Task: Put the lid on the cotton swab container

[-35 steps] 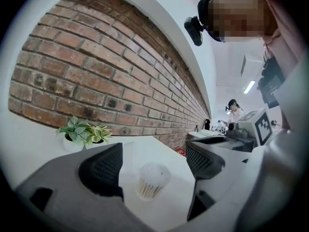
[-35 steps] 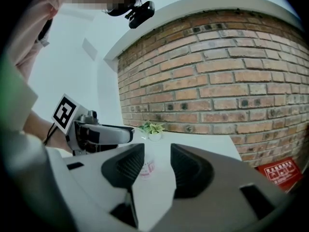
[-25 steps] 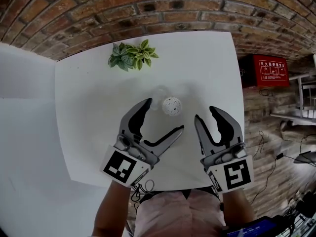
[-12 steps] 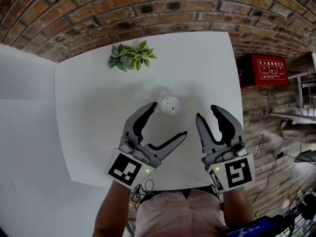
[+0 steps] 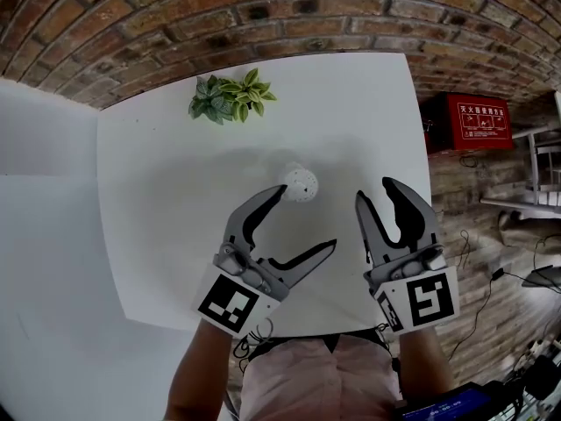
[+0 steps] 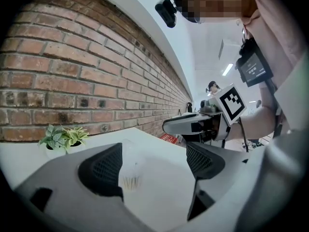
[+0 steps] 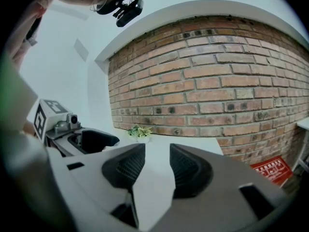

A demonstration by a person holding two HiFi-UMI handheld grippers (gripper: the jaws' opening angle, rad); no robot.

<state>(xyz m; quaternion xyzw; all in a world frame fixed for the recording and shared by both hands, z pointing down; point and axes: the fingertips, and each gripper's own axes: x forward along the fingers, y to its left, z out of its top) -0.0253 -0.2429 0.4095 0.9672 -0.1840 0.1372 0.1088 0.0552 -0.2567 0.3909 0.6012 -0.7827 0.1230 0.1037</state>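
The left gripper (image 5: pixel 308 217) hangs released, one jaw tip just beside the cotton swab container (image 5: pixel 301 183) at mid-table; the right gripper (image 5: pixel 376 191), to its right, gapes empty. This looks like the approach; the next move calls for grasping the lid, not discernible here.

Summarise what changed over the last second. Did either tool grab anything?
The left tool edged forward and right, so one jaw tip is now close beside the clear round cotton swab container. Its jaws are wide open and not gripping. The right tool crept slightly forward, open and empty. Nothing was taken or released. The container, small green potted plant and white table stayed put.
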